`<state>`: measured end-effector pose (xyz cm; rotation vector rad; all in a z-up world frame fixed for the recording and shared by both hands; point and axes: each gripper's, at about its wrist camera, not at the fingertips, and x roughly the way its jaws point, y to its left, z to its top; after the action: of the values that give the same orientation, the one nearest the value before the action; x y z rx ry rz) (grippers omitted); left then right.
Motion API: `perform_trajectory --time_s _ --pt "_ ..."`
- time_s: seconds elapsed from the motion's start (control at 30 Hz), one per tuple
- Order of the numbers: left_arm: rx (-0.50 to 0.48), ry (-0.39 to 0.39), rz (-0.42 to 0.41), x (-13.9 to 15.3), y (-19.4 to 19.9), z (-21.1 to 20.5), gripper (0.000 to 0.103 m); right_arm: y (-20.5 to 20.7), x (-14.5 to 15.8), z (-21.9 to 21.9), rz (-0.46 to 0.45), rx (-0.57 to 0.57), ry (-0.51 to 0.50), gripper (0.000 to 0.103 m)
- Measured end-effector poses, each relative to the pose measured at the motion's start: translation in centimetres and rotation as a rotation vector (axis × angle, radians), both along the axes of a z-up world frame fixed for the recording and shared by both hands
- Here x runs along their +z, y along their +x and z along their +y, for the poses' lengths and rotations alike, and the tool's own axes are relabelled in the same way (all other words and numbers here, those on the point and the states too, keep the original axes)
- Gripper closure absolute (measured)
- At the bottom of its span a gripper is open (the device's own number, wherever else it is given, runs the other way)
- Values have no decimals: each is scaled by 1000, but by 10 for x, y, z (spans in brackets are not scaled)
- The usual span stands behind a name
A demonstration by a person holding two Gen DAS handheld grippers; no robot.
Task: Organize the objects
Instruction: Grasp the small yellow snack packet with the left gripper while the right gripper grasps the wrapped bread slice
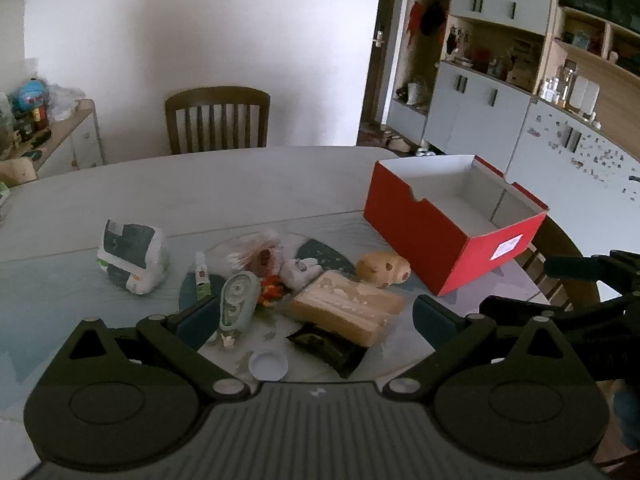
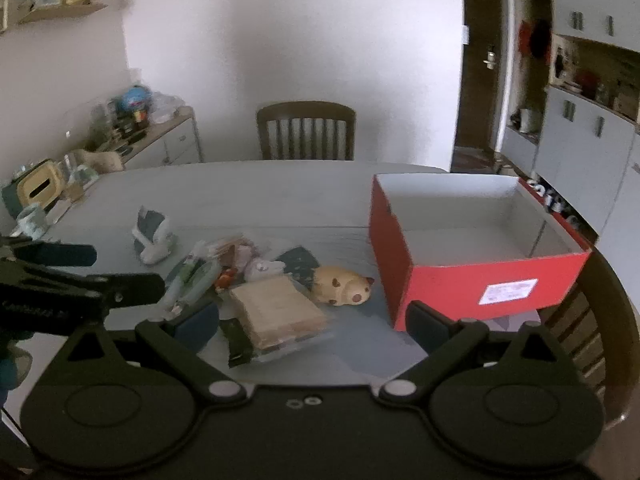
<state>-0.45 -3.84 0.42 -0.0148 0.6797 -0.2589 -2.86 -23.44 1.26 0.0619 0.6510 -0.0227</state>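
Left gripper [image 1: 316, 316] spread wide, nothing between the pads, hanging tilted down over the near edge of the pile; likely held back so as to survey before a first pick. Right gripper [image 2: 312, 322] likewise spread and empty, poised above the table [image 2: 248, 192] between the pile and the red box [image 2: 472, 284], probably to reach either one. Just ahead, a clear-wrapped tan block [image 1: 346, 308] lying partly on a dark packet [image 1: 326, 350], with a white cap [image 1: 268, 364] near it and a grey tape dispenser [image 1: 238, 300] to the left. Beyond, a small tube [image 1: 202, 276], a crinkled clear bag [image 1: 252, 252], a white plush [image 1: 300, 270] and a yellow spotted toy [image 1: 382, 270], all crowded and touching or nearly so. Further left and apart, a white-and-dark pack [image 1: 132, 256]. Box open, white inside, seemingly empty, standing right of the pile: presumably the place for sorting into. Nothing yet moved in, by the look of it.
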Motion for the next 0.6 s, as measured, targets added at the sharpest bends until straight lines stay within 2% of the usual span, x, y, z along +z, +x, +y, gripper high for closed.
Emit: perform_trajectory --time_s 0.3,0.6 --pt "56 53 -13 -13 20 33 0 27 -15 8 65 80 11 3" --pt "56 138 49 -61 67 78 1 72 -39 19 145 92 -28 3"
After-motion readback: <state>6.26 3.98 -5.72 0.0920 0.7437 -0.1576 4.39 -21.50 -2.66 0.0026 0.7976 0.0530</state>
